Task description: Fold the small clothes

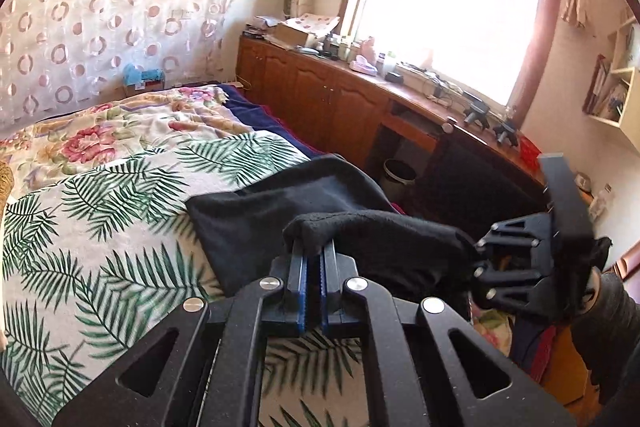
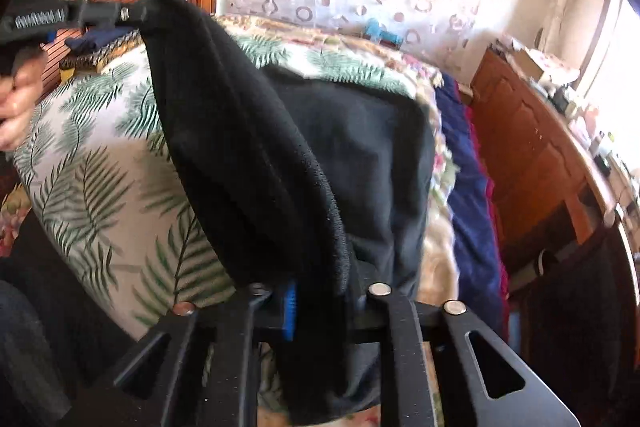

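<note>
Black linkage arms of the left gripper (image 1: 314, 251) fill the near view, its blue-padded jaws pinched tight on a bunched corner of the black garment (image 1: 280, 211). Off to its right, the right gripper (image 2: 320, 291) is clamped on the opposite corner of the same edge, cloth wedged between its jaws and draping over them. Between the two grips the edge hangs lifted, while the rest of the garment trails down onto the palm-leaf bedspread (image 1: 100, 227) near the bed's window side. Holding two corners at once seems meant to keep that edge taut and level, so it can be carried over the flat part in one clean fold. A bare hand (image 2: 18, 99) grips the left tool's handle.
</note>
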A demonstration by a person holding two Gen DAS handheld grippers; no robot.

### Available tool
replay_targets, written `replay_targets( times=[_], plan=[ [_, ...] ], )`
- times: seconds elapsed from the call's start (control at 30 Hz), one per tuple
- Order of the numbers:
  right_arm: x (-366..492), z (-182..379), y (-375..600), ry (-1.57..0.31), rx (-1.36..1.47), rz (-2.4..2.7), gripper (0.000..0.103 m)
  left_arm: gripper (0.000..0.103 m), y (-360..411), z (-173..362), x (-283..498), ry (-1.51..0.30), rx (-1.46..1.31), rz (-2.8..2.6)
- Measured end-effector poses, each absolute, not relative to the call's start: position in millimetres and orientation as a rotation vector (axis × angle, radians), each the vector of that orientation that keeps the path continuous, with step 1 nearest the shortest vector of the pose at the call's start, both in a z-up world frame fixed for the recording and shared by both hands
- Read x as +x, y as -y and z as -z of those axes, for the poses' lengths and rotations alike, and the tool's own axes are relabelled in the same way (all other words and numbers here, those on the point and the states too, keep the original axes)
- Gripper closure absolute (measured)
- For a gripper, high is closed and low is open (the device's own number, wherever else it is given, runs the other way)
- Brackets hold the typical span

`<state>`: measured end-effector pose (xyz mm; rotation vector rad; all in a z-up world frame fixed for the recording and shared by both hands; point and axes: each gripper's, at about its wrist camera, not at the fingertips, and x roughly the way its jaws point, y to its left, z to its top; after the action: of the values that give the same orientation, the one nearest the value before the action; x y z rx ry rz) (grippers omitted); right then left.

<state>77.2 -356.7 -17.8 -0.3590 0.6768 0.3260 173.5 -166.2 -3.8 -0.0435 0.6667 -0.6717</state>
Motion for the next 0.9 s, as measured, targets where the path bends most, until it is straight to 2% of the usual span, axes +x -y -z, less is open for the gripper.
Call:
replay_targets(
  times=[0.23,0.43,0.5,0.53,0.57,0.63,0.67,0.7,0.9],
  plan=[
    [150,-23,349,-0.634,-0.394,-0.351,0.094,0.098,156,6,231,-0.687,-0.08,0.606],
    [234,-3,334,-0.703,-0.398,-0.373,0.094,0.098,159,31,276,-0.755,-0.054,0.556],
    [255,8,333,-0.741,-0.37,-0.378,0.087,0.097,159,38,281,-0.769,-0.037,0.57],
    [262,11,335,-0.753,-0.356,-0.372,0.079,0.088,158,38,281,-0.766,-0.029,0.574],
    [267,9,338,-0.755,-0.342,-0.366,0.071,0.068,156,38,280,-0.76,-0.027,0.577],
    [272,5,343,-0.744,-0.298,-0.364,0.061,0.046,148,33,275,-0.724,-0.039,0.582],
    [273,1,347,-0.733,-0.269,-0.357,0.054,0.039,148,31,273,-0.717,-0.041,0.584],
    [274,-2,350,-0.718,-0.246,-0.338,0.052,0.024,146,29,272,-0.711,-0.043,0.591],
    [247,-31,365,-0.603,-0.195,-0.19,0.051,0.022,145,33,260,-0.727,-0.016,0.595]
  ],
)
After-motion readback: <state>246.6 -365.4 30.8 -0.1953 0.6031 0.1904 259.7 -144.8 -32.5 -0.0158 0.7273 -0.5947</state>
